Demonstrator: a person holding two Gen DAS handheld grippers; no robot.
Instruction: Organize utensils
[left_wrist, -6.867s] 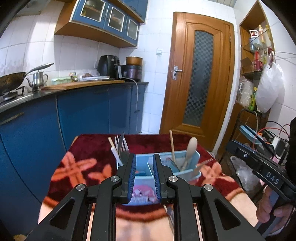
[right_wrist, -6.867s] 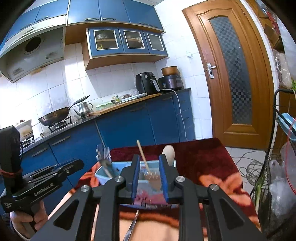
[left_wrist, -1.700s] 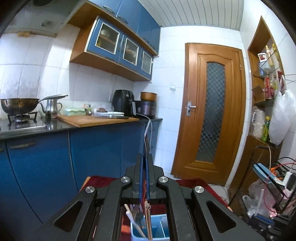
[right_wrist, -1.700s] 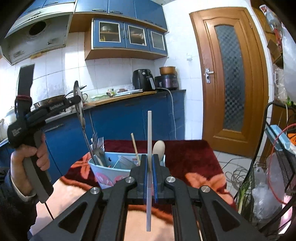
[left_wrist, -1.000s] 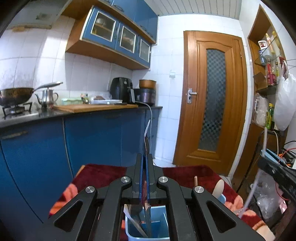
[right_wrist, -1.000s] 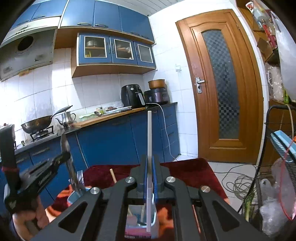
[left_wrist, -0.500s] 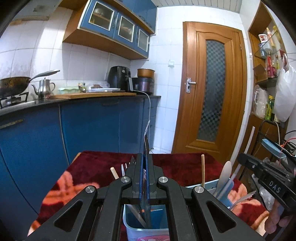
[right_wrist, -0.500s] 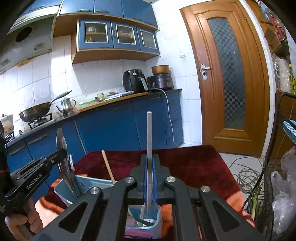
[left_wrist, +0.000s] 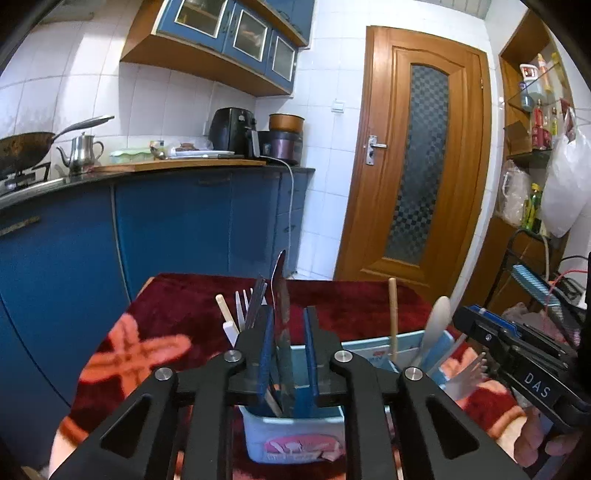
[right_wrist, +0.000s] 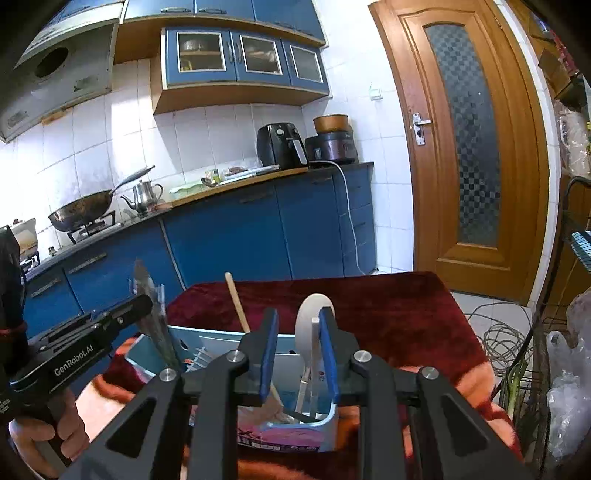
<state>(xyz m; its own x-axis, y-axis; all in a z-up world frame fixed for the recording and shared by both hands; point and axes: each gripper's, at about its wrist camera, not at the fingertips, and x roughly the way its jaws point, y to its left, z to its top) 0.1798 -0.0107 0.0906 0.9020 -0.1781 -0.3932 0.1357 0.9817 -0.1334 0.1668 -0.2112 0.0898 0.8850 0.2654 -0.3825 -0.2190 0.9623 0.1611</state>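
Observation:
A light blue utensil caddy (left_wrist: 295, 439) stands on the red patterned tablecloth (left_wrist: 177, 306). My left gripper (left_wrist: 289, 332) is open above its left compartment. A metal spoon (left_wrist: 281, 317) stands free between the jaws, its lower end in the caddy beside the forks (left_wrist: 246, 308). My right gripper (right_wrist: 297, 343) is open above the caddy's right end (right_wrist: 295, 435). A white stick (right_wrist: 314, 354) stands loose there next to a white spoon (right_wrist: 308, 325) and a wooden stick (right_wrist: 238, 302).
Blue kitchen cabinets (left_wrist: 177, 225) run along the left behind the table, with a wok (right_wrist: 81, 210) and kettle (right_wrist: 142, 197) on the counter. A wooden door (left_wrist: 417, 162) is behind. A rack with cables and bags (right_wrist: 550, 350) stands to the right of the table.
Both grippers have come down over the caddy and opened. The metal spoon and the white stick have been let go and now stand in the caddy.

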